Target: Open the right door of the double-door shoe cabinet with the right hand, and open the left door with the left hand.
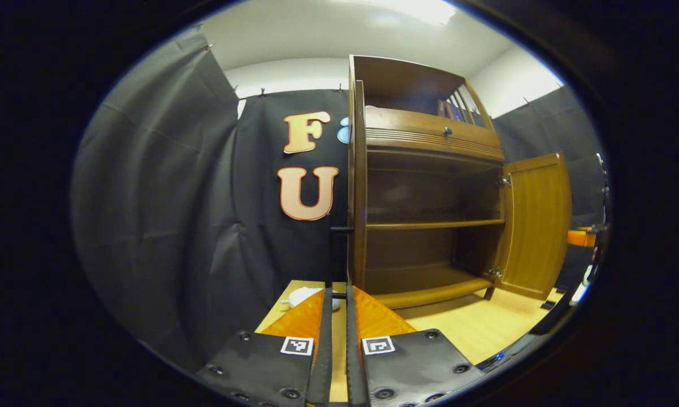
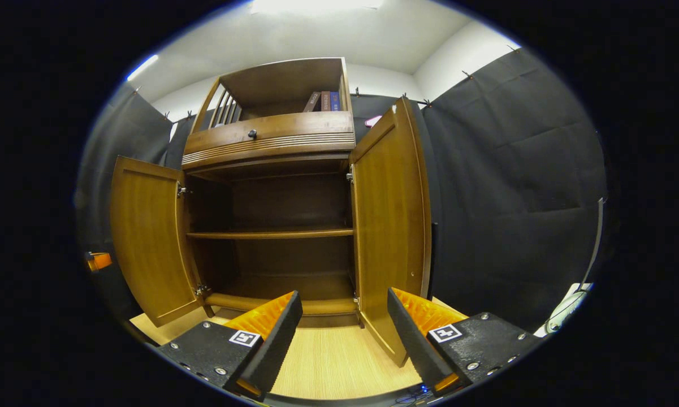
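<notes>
1. We look along our left gripper [image 1: 337, 316]: its fingers stand nearly together, only a thin slit between them, and the left door [image 1: 358, 186] rises edge-on dead ahead of the tips. Whether both fingers actually press on that edge, we cannot tell.
2. The left door's long axis runs straight up from our fingertips; the open shoe cabinet [image 1: 429, 226] lies just to the right of it, shelves bare.
3. Over to our right gripper [image 2: 345, 316]: jaws spread wide, holding nothing. The right door [image 2: 393, 226] stands swung out, just ahead and a touch right of the fingers, apart from both.
4. In the right gripper view the left door [image 2: 150, 237] hangs open too, far to the left.
5. Our judgement: both doors look open, so the coming move turns on the left gripper backing straight off that upright edge.
</notes>
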`<action>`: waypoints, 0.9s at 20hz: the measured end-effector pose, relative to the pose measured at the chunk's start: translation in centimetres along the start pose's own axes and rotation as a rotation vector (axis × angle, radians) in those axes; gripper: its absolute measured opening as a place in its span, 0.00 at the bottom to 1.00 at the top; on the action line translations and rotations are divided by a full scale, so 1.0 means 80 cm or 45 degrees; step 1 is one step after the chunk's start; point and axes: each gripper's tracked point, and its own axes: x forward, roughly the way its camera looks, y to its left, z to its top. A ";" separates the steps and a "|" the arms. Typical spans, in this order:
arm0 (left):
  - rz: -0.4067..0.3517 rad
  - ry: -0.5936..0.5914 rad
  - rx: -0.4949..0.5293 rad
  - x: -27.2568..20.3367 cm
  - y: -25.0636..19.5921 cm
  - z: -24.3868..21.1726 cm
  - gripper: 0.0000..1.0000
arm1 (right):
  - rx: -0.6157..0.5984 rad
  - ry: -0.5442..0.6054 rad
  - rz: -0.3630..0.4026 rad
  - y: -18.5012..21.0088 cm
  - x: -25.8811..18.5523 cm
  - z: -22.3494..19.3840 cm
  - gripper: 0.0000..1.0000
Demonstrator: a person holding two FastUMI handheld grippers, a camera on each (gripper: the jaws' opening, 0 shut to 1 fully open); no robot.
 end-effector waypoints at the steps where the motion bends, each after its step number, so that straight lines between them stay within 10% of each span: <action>1: 0.022 -0.020 -0.007 -0.002 -0.016 0.007 0.18 | 0.004 -0.004 0.010 0.003 0.005 0.000 0.99; 2: 0.032 -0.052 -0.005 0.000 -0.035 0.017 0.20 | 0.012 -0.005 0.020 0.006 0.009 0.001 0.86; 8: -0.028 -0.092 -0.048 0.023 -0.153 0.015 0.22 | -0.026 0.004 0.109 0.016 0.022 -0.003 0.93; 18: 0.008 -0.076 0.059 0.045 -0.210 -0.004 0.90 | -0.026 0.001 0.204 0.010 0.028 0.001 0.93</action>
